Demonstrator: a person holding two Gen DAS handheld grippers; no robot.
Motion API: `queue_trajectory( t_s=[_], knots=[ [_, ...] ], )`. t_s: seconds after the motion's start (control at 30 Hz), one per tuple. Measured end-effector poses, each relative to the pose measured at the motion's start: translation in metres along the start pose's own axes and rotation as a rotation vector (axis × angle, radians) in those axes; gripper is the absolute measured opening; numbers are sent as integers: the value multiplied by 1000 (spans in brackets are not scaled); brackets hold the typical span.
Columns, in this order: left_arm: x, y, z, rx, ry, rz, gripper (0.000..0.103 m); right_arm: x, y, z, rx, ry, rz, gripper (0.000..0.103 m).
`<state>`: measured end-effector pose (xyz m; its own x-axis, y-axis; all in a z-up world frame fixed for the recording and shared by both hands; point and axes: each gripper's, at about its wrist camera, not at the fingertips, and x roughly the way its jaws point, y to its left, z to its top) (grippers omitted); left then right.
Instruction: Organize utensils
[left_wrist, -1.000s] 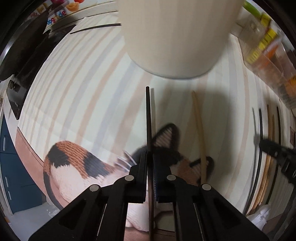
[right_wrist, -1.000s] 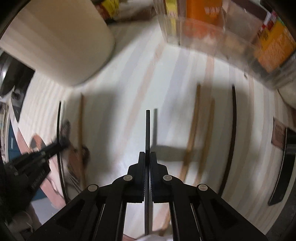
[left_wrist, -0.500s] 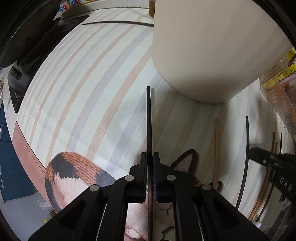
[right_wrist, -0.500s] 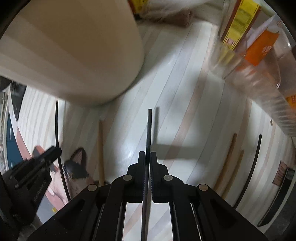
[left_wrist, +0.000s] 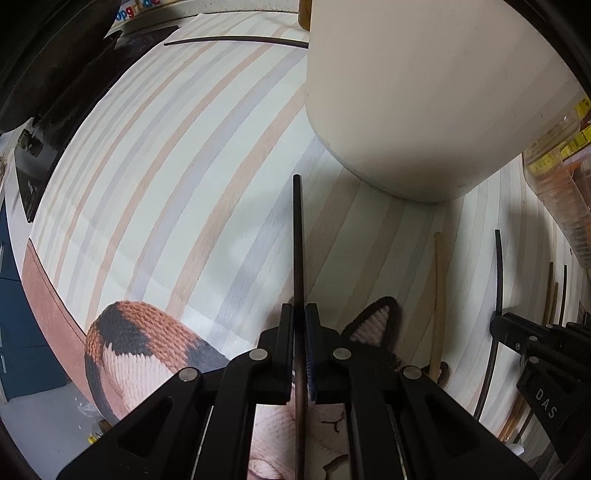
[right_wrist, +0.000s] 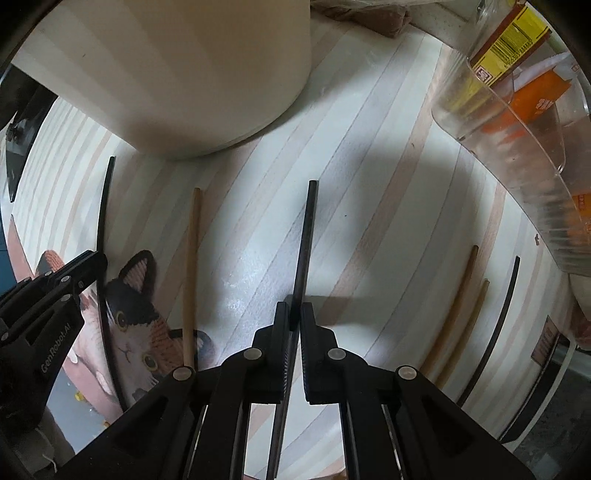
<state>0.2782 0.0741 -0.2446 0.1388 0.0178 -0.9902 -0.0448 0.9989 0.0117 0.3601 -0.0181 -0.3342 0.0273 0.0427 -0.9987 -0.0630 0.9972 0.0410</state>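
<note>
My left gripper (left_wrist: 299, 314) is shut on a black chopstick (left_wrist: 297, 240) that points toward the cream utensil holder (left_wrist: 424, 96). My right gripper (right_wrist: 294, 314) is shut on another black chopstick (right_wrist: 307, 236), tip near the same cream holder (right_wrist: 177, 74). A wooden chopstick (right_wrist: 192, 273) and a black chopstick (right_wrist: 102, 206) lie on the striped mat between the grippers. Two wooden chopsticks (right_wrist: 456, 306) and a black one (right_wrist: 495, 328) lie to the right. The right gripper shows in the left wrist view (left_wrist: 517, 339); the left gripper shows in the right wrist view (right_wrist: 70, 273).
A knitted cat-shaped coaster (left_wrist: 147, 343) lies at the mat's near edge, also in the right wrist view (right_wrist: 136, 317). A clear container with orange and yellow packets (right_wrist: 524, 110) stands at the right. Another black chopstick (left_wrist: 236, 40) lies far behind the holder. Dark appliances (left_wrist: 44, 74) stand at the left.
Both grippers have moved closer to the cream holder with their chopsticks. The holder has grown larger and shifted right in the left wrist view and fills more of the right wrist view.
</note>
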Motion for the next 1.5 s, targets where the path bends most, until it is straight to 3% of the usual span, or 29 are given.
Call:
queue_trajectory(
  t_s=[0.1, 0.23, 0.77, 1.2, 1.33, 1.47, 1.5],
  knots=[
    [0, 1, -1, -5, 1, 0, 3, -5, 14, -2, 10, -14, 4, 6],
    [-17, 5, -3, -6, -31, -4, 3, -7, -9, -7, 44, -54, 47, 5],
    [-144, 22, -18, -19, -309, -77, 3, -98, -14, -27, 80, -340, 198, 5],
    [-257, 27, 4, -17, -552, -131, 2, -236, -10, -15, 24, -663, 311, 0],
    [-254, 23, 10, -9, -564, -102, 2, -235, -18, -5, 68, -597, 384, 0],
    [-222, 18, 9, -15, -509, -52, 2, -180, -47, 0, 221, -406, 445, 2],
    [-209, 18, 9, -18, -479, -44, 2, -160, -55, 0, 265, -348, 454, 7]
  ],
)
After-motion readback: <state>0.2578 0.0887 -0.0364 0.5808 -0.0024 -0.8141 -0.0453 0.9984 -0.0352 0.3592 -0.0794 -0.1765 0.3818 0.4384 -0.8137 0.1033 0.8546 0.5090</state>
